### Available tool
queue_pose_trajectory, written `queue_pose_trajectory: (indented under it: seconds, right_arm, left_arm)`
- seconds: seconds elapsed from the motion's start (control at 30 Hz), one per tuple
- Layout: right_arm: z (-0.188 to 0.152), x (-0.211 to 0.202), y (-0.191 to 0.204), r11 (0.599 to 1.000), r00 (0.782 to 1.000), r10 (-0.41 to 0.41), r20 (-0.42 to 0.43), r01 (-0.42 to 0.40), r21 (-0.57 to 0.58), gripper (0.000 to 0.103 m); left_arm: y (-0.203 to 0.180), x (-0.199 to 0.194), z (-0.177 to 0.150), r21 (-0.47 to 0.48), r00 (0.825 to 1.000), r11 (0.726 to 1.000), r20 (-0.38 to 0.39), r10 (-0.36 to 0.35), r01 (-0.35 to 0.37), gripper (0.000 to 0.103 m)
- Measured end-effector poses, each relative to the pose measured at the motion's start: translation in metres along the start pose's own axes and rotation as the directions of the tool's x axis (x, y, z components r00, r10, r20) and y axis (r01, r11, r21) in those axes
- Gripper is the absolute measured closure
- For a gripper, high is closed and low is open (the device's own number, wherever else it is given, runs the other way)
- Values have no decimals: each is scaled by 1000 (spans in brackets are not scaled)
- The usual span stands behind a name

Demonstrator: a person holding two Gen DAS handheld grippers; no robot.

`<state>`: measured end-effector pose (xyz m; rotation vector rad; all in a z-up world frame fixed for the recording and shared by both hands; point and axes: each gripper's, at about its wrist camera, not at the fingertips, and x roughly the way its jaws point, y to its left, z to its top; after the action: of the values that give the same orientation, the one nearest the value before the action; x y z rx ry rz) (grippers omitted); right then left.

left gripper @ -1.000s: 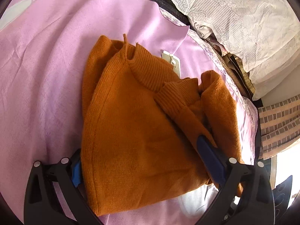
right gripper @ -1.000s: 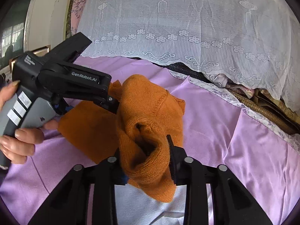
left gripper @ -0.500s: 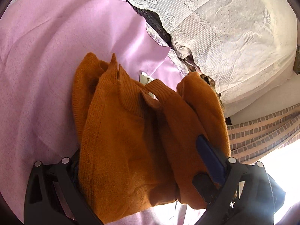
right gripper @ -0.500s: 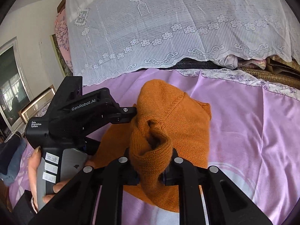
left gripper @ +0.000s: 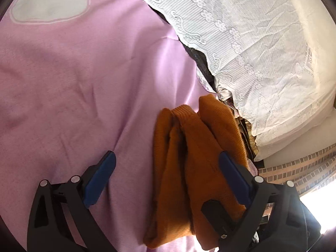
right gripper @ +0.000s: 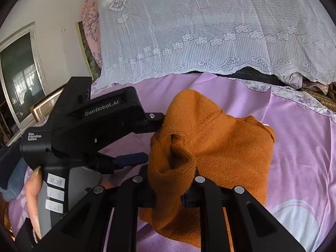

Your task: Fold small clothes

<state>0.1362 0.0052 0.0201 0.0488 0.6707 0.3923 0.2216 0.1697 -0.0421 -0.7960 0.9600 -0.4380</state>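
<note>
An orange knitted sweater lies partly folded on the purple bedsheet. My right gripper is shut on a bunched part of the sweater and holds it up. In the left wrist view the sweater stands in upright folds between the fingers, against the right blue pad. My left gripper is open; its left pad is clear of the cloth. The left gripper also shows in the right wrist view, touching the sweater's left side.
A white lace cover hangs over bedding at the far side of the bed. A white oval patch marks the sheet. A window and a wall are at the left. Striped cloth lies off the bed's right edge.
My left gripper has opened and let go of the sweater, which has swung up into standing folds toward the right. My right gripper has kept its hold and carried the cloth over.
</note>
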Motion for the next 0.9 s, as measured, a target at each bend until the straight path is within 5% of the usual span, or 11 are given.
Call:
queue_pose_trajectory:
  seconds: [0.17, 0.3, 0.6, 0.7, 0.9]
  right_arm:
    - [-19, 22, -1, 999, 993, 8, -117, -12, -33, 84]
    - [-24, 13, 7, 994, 992, 53, -112, -63, -85, 58]
    - [-22, -41, -45, 998, 998, 64, -20, -64, 9, 58]
    - [-20, -44, -59, 986, 989, 147, -12, -145, 80, 59]
    - [-26, -42, -17, 958, 958, 265, -110, -275, -81, 59]
  left_arm:
    - [-4, -22, 6, 10, 999, 1000, 43, -8, 7, 8]
    - [-29, -32, 4, 123, 995, 990, 68, 68, -76, 7]
    - [-52, -14, -11, 257, 991, 958, 1, 134, -130, 7]
    - [-54, -17, -19, 287, 987, 946, 6, 158, -153, 7]
    - [-51, -29, -31, 295, 984, 939, 12, 179, -175, 7]
